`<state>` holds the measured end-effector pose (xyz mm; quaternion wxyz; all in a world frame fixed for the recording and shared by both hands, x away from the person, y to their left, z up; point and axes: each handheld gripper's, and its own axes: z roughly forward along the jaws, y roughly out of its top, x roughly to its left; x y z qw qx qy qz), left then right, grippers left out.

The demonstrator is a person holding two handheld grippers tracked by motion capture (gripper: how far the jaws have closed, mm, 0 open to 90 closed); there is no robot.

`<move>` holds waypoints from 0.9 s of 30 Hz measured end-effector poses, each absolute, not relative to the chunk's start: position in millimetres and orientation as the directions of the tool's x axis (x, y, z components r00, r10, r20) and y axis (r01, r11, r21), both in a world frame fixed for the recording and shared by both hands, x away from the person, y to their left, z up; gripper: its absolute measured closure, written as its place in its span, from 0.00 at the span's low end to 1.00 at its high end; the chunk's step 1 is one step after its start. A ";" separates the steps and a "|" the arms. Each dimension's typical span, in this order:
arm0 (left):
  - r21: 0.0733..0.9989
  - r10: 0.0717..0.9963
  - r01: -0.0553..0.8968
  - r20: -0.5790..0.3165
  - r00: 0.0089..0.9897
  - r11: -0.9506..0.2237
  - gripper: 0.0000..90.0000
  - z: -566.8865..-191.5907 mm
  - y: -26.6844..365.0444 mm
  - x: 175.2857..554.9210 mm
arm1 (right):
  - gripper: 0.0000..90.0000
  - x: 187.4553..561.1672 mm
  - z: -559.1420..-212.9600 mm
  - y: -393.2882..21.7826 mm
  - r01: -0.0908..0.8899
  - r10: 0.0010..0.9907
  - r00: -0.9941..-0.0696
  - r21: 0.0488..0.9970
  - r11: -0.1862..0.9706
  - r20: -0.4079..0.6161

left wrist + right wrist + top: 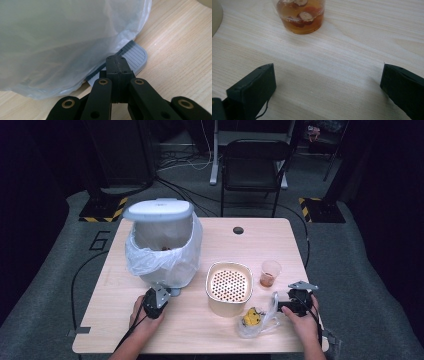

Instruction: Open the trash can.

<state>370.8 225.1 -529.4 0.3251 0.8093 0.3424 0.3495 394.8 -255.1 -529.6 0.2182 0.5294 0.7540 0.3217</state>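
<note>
Left gripper (117,67): its jaws are shut tight, with nothing between them. The tips rest on the grey pedal, or sit just over it; I cannot tell which.

Pedal (136,56): a flat grey foot plate with thin lines on it. It sticks out from under the bin, right below the tips of the left jaws and a bit past them. It points from the bin out toward the gripper, so the jaws come at it end on.

Bin (162,245): just past the left jaws. Its white lid (159,210) stands open, and the clear bag (70,40) hangs down over its sides to the counter (180,50).

Which hand is nearer: the left one. It is right at the pedal. The right hand is well apart from it, on the far side of the pot.

Right gripper (287,301): its jaws stand wide open and hold nothing. Bare counter lies between them.

Small bag (254,319): a clear bag with something yellow inside, just beside the right jaws, on the side toward the pot.

Cup (300,15): straight ahead of the right jaws, a see-through cup of brown drink with round bits in it.

Pot (229,287): a cream pot with a tray full of holes, between the two grippers.

Next move, my guess: the left jaws press down on the pedal to keep the lid up.
</note>
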 end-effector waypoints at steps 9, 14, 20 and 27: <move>0.771 0.788 0.333 0.330 0.520 -0.543 1.00 -530.2 226.0 371.5 | 0.00 395.0 -529.6 -255.4 0.656 0.938 -0.347 0.717 0.236 0.009; 0.772 0.788 0.327 0.339 0.514 -0.545 1.00 -530.7 224.9 370.4 | 0.00 395.0 -529.6 -255.5 0.656 0.939 -0.345 0.718 0.234 0.010; 0.774 0.790 0.327 0.337 0.512 -0.542 1.00 -530.9 224.9 370.5 | 0.08 393.7 -529.0 -256.9 0.639 0.933 -0.360 0.729 0.244 0.004; 0.776 0.791 0.327 0.333 0.514 -0.539 1.00 -531.0 225.1 370.5 | 0.22 390.5 -526.1 -258.4 0.634 0.932 -0.361 0.736 0.238 0.010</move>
